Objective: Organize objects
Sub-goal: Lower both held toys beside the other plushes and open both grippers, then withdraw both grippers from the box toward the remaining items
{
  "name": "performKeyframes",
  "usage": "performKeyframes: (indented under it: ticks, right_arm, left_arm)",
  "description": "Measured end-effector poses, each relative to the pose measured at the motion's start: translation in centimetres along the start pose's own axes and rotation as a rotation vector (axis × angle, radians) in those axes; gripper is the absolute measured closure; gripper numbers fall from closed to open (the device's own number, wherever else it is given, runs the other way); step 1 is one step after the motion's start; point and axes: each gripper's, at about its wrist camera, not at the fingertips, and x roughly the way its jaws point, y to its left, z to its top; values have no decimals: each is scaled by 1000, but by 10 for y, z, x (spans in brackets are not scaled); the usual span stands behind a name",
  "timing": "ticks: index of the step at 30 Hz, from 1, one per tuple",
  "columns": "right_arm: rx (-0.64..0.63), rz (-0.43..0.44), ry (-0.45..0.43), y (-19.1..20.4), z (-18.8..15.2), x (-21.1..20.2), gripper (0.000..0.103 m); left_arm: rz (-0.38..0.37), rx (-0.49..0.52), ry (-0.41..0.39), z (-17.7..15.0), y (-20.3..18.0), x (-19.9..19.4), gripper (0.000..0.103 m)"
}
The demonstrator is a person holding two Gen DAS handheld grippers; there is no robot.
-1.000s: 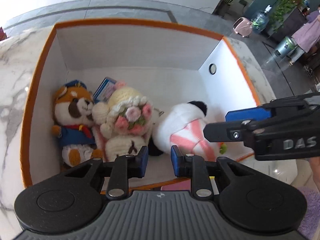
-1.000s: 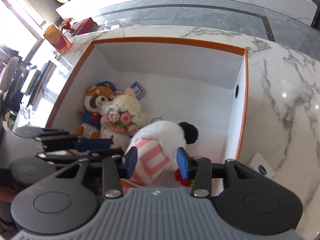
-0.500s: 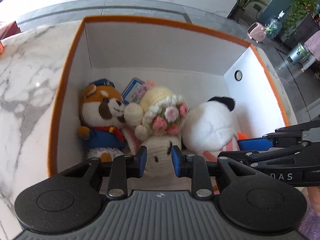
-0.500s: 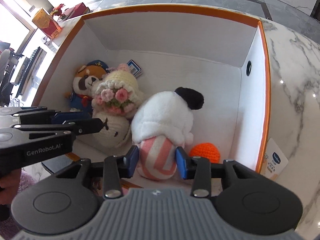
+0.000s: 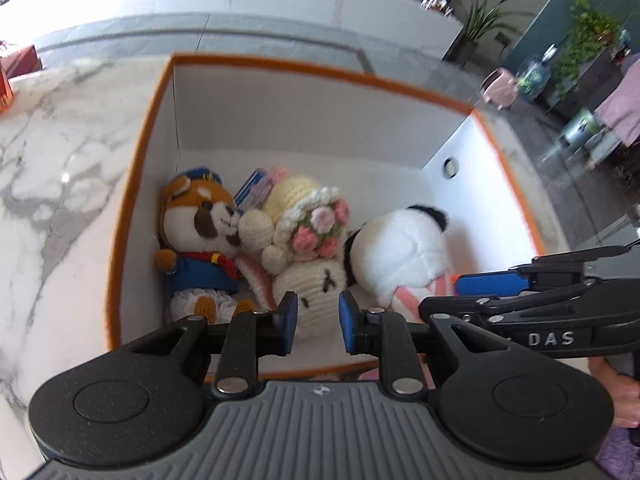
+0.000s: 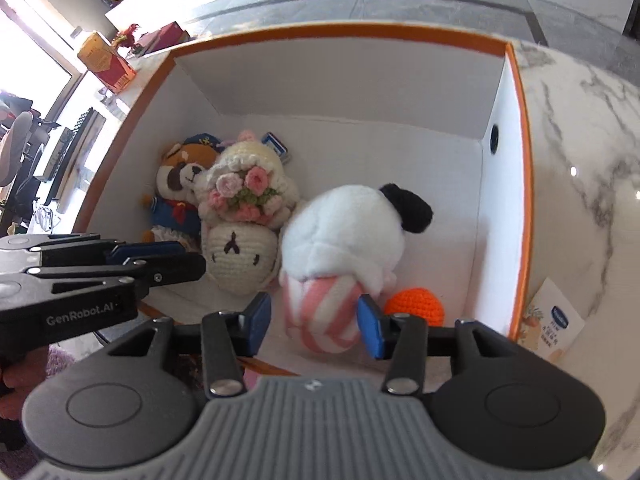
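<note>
An orange-rimmed white box [image 5: 132,200] [image 6: 524,200] holds a fox plush in blue uniform [image 5: 200,240] [image 6: 180,184], a cream crochet bunny with a flower bouquet [image 5: 308,232] [image 6: 244,200] and a white panda plush with pink-striped legs [image 5: 396,248] [image 6: 344,232]. An orange crochet ball [image 6: 416,304] lies right of the panda. My right gripper [image 6: 314,326] [image 5: 444,294] straddles the striped legs; its jaws are opening and the left pad stands clear of the plush. My left gripper [image 5: 318,322] [image 6: 180,256] hovers over the bunny's head, shut and empty.
The box sits on a white marble counter [image 6: 592,184]. A small printed card [image 6: 556,320] lies on the counter right of the box. A blue card [image 5: 252,190] rests behind the bunny. A red carton [image 6: 108,64] stands at the far left. A hand [image 5: 616,392] holds the right gripper.
The right gripper has lowered the panda plush onto the box floor and its jaws now stand wider around the striped legs. The left gripper has drawn back from the box, still narrow and empty.
</note>
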Motion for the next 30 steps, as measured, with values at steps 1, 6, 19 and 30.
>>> performKeyframes:
  ticks: [1,6,19,30]
  right_arm:
    - [-20,-6,-31,4,-4,-9,52]
    - [-38,-43,-199,18,-35,-45,52]
    - [83,-22,-232,31,-119,-26,45]
    - [125,-63,-131,22,-118,19,34]
  left_arm:
    - [-13,-1,-20,-3,0,-9,75]
    - [-31,0,-103,-23,-7,-48,63]
    - [128,-268,-135,-77,51,-70,28]
    - [58,-465,-41,-90,91,-30,27]
